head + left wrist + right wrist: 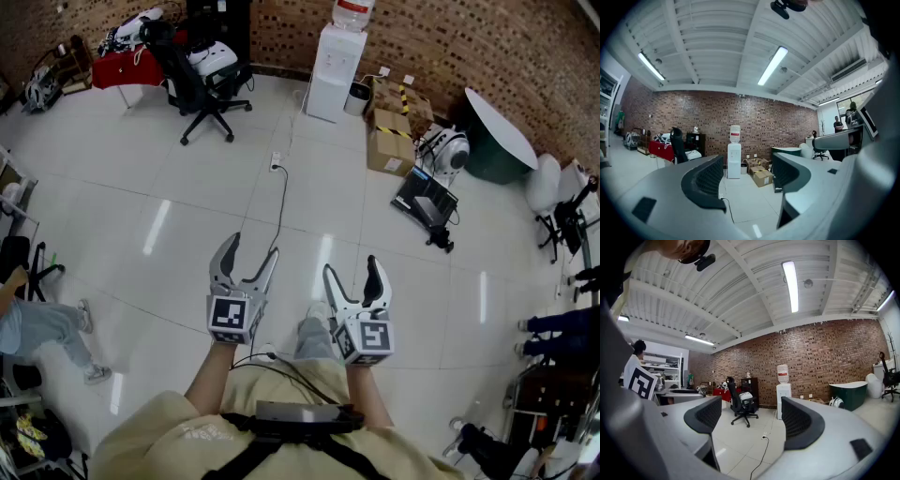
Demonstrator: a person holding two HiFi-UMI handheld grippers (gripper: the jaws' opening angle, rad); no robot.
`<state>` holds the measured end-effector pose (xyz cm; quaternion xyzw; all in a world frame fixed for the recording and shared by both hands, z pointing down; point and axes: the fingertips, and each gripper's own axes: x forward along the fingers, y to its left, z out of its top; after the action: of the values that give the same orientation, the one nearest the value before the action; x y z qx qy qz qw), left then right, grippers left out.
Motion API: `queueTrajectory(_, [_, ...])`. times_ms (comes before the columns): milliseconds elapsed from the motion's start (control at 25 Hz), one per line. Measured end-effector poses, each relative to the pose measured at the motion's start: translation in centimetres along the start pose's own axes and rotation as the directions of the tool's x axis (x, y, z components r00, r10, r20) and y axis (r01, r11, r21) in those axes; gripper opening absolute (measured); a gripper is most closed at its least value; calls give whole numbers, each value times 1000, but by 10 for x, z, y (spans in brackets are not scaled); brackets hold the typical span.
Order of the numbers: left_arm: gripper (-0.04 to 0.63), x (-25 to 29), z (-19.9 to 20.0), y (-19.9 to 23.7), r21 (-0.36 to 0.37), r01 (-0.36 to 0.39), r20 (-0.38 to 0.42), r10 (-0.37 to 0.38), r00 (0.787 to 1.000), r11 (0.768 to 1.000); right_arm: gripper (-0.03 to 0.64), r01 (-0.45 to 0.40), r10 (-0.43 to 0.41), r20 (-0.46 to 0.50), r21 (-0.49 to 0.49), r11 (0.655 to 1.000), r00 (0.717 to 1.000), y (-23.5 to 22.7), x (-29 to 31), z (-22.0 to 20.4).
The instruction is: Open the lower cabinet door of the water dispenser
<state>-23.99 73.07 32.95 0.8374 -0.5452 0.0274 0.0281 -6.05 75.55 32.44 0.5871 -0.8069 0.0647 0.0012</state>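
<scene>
The white water dispenser (335,69) stands far off against the brick wall, a bottle on top, its lower cabinet door closed as far as I can tell. It also shows in the left gripper view as the dispenser (734,159) and in the right gripper view as the dispenser (783,400). My left gripper (252,255) and right gripper (351,273) are held level in front of the person, both open with nothing between the jaws, several metres short of the dispenser. Left gripper (747,180) and right gripper (752,420) frame bare floor.
A black office chair (202,84) stands left of the dispenser, cardboard boxes (391,141) and a small bin to its right. A power strip with its cable (281,187) lies on the white tiled floor between me and the dispenser. A seated person's legs (47,328) are at left.
</scene>
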Motion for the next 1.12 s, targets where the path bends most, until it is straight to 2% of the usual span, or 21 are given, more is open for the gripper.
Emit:
queueTrajectory(80, [316, 26, -4, -7, 43, -2, 5, 2, 1000, 999, 411, -6, 6, 24, 9, 1000, 1000, -29, 14, 1])
queueTrajectory(160, [316, 54, 0, -18, 57, -4, 7, 3, 1000, 998, 411, -6, 5, 39, 29, 1000, 999, -60, 31, 10])
queueTrajectory(360, [316, 131, 36, -30, 90, -13, 47, 9, 999, 996, 411, 12, -15, 113, 26, 1000, 993, -135, 84, 50])
queueTrajectory(480, [316, 177, 42, -47, 115, -11, 54, 5, 999, 993, 411, 7, -9, 119, 20, 1000, 993, -176, 105, 67])
queueTrajectory(600, [316, 213, 38, -78, 124, 2, 39, -7, 999, 992, 411, 10, -17, 101, 63, 998, 995, -216, 114, 62])
queueTrajectory(760, [316, 250, 30, -106, 108, 33, -12, -32, 999, 994, 411, -7, 0, 82, 85, 996, 997, -241, 128, 50])
queueTrajectory(880, [316, 279, 18, -103, 130, 46, -21, -44, 999, 990, 411, -37, 33, 50, 86, 996, 998, -243, 146, 41])
queueTrajectory(960, [316, 298, 20, -98, 120, 50, -26, -47, 999, 992, 411, -44, 42, 25, 88, 995, 999, -247, 162, 36])
queueTrajectory(1120, [316, 344, 18, -85, 94, 73, -41, -69, 997, 993, 411, 3, -3, 11, 83, 997, 1000, -272, 195, 28])
